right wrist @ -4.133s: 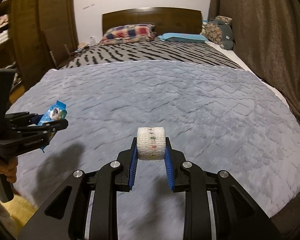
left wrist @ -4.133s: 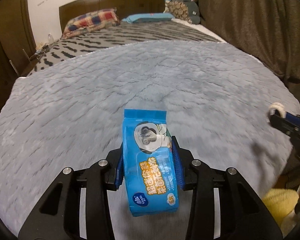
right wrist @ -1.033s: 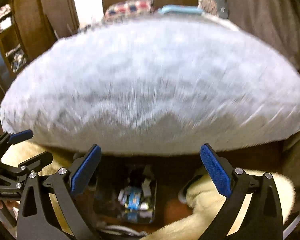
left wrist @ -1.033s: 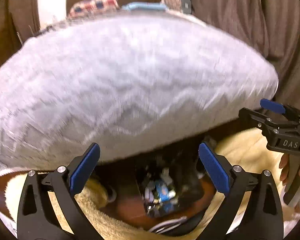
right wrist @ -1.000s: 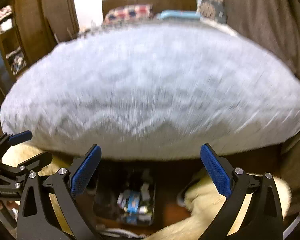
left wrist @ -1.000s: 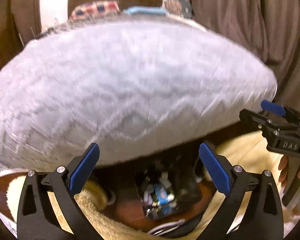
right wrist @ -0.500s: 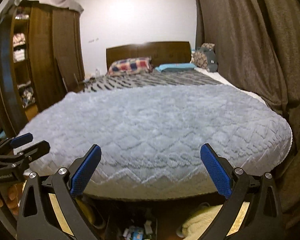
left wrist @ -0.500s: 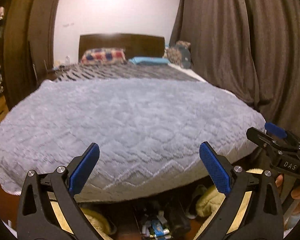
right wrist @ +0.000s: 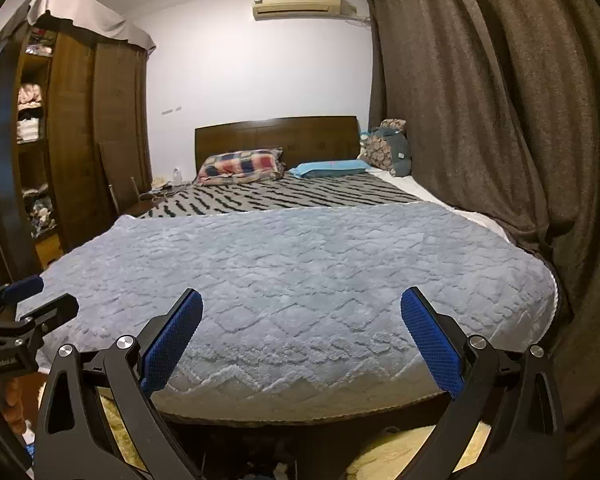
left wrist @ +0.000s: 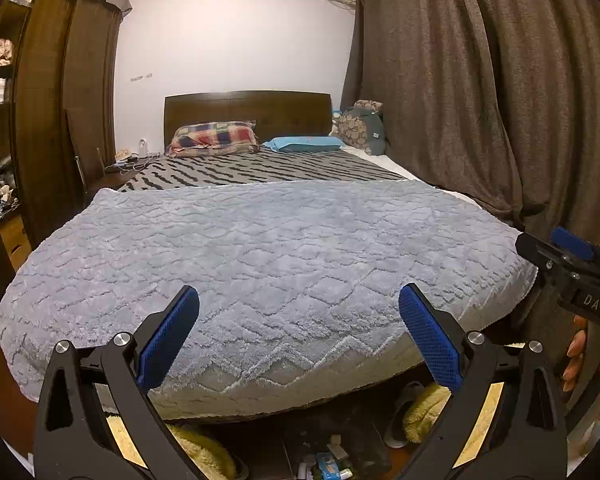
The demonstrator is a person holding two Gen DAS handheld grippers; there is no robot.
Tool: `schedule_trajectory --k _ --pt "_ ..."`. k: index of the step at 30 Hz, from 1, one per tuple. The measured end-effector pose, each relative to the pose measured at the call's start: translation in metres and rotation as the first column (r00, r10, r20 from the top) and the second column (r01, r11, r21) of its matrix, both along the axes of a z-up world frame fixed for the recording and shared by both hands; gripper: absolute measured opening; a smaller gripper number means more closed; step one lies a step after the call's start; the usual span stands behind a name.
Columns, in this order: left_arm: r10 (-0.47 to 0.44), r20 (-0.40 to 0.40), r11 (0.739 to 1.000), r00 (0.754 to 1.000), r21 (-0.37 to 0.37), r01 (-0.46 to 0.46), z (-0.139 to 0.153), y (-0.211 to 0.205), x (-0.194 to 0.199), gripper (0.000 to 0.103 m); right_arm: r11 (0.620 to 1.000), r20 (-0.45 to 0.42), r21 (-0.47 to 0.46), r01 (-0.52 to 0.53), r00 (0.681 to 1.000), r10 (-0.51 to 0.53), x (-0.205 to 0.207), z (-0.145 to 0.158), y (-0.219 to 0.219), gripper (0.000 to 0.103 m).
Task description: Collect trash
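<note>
My left gripper (left wrist: 298,300) is wide open and empty at the foot of the bed. My right gripper (right wrist: 300,304) is also wide open and empty beside it; it shows at the right edge of the left wrist view (left wrist: 568,256), and the left gripper shows at the left edge of the right wrist view (right wrist: 28,300). A dark trash bin (left wrist: 324,462) with several wrappers and a blue packet inside sits on the floor below the bed's foot, partly cut off at the bottom edge. The grey blanket (left wrist: 268,248) carries no loose trash that I can see.
A wooden wardrobe (right wrist: 72,140) stands at the left and brown curtains (right wrist: 480,120) hang at the right. Pillows (left wrist: 214,138) lie by the headboard. Yellow fluffy slippers (left wrist: 424,412) and a rug lie on the floor near the bin.
Both grippers, shut on a blue wipes packet and a white roll four seconds ago, opened over the bin. In the last second both views have tilted up from the bin to the bed.
</note>
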State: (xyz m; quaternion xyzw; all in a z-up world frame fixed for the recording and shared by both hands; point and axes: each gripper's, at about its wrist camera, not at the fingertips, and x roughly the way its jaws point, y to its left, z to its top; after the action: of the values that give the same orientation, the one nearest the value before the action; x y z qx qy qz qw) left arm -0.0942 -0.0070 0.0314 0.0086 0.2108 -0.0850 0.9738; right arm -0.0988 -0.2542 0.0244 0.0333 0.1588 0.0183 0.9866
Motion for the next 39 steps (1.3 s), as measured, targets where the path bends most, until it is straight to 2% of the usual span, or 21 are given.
schedule_trajectory --k 6,39 --pt "0.006 0.011 1.000 1.000 0.004 -0.006 0.0001 0.0003 -0.0040 0.095 0.999 0.019 -0.020 0.030 0.999 -0.029 -0.0030 0.0006 -0.0011 0.100" --pt "0.008 0.024 1.000 1.000 0.001 -0.008 0.0044 -0.0009 -0.0100 0.095 1.000 0.025 0.003 0.012 1.000 -0.012 -0.0049 0.0038 -0.0047 0.100"
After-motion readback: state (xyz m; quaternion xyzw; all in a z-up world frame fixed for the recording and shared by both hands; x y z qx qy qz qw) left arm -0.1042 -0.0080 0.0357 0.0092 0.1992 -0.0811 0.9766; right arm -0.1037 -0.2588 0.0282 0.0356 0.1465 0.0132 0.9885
